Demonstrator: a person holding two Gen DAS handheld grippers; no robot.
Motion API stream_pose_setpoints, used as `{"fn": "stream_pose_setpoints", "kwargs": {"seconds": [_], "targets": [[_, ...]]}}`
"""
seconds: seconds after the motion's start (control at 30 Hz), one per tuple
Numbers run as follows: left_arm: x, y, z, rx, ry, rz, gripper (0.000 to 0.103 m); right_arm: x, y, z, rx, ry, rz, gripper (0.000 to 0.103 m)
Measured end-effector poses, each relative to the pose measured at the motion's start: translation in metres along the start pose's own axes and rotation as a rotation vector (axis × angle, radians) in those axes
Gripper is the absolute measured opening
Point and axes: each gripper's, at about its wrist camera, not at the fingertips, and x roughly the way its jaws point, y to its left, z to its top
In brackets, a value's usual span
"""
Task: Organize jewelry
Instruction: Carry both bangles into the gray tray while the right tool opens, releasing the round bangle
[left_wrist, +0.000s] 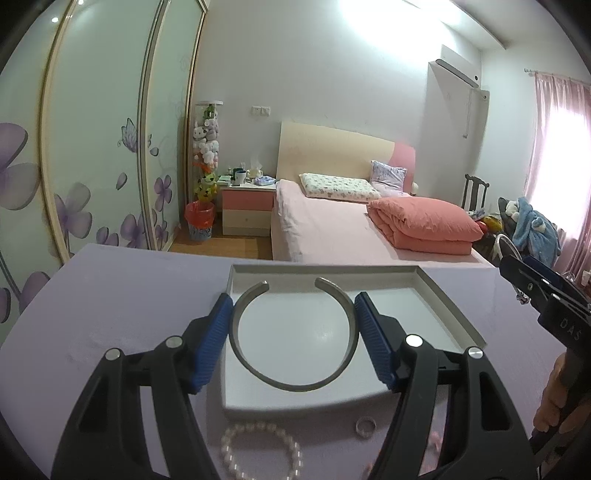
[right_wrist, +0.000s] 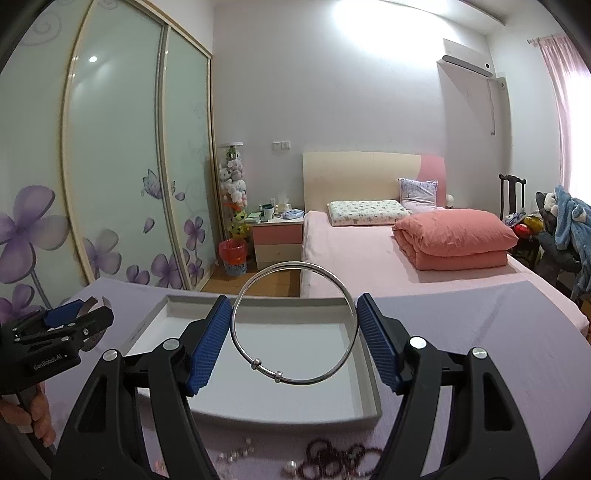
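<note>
Two grippers were found over a lilac-covered table (left_wrist: 110, 295), each carrying one bangle above a shallow white tray (left_wrist: 448, 314). Largest first: the table ran wide across both views, with the tray lying on it at centre, its floor bare beneath the bangles.

The left gripper (left_wrist: 293, 332) was clenched on an open silver cuff bangle (left_wrist: 236, 343), pads bearing on its two sides, the gap in the cuff turned to the far side. The right gripper (right_wrist: 293, 332) was clenched on a thin closed silver bangle (right_wrist: 347, 306) with two small sliding beads at its near edge. Both bangles were held roughly flat and clear of the tray floor.

Loose pieces lay on the cloth near the tray's near wall: a pearl bracelet (left_wrist: 258, 450), a small ring (left_wrist: 365, 427) to its right, and a dark red bead bracelet (right_wrist: 332, 456), blurred.

Assessment: the step in hand appeared to be setting both bangles into the tray. It would be done well by lowering each level until the metal meets the floor before releasing, keeping them side by side rather than stacked, left and right, and leaving room for the smaller pieces.
</note>
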Motion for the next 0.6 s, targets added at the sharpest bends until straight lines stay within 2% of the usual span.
{"fn": "stream_pose_setpoints", "kwargs": {"seconds": [0.23,0.6], "targets": [[0.041,-0.006,0.007,0.009,0.018,0.013,0.066,0.034,0.004,-0.003,-0.011,0.033,0.004,0.070],[0.109,-0.003,0.004,-0.003,0.122,0.021,0.066,0.102,-0.002,-0.026,0.037,0.207,0.012,0.070]]}}
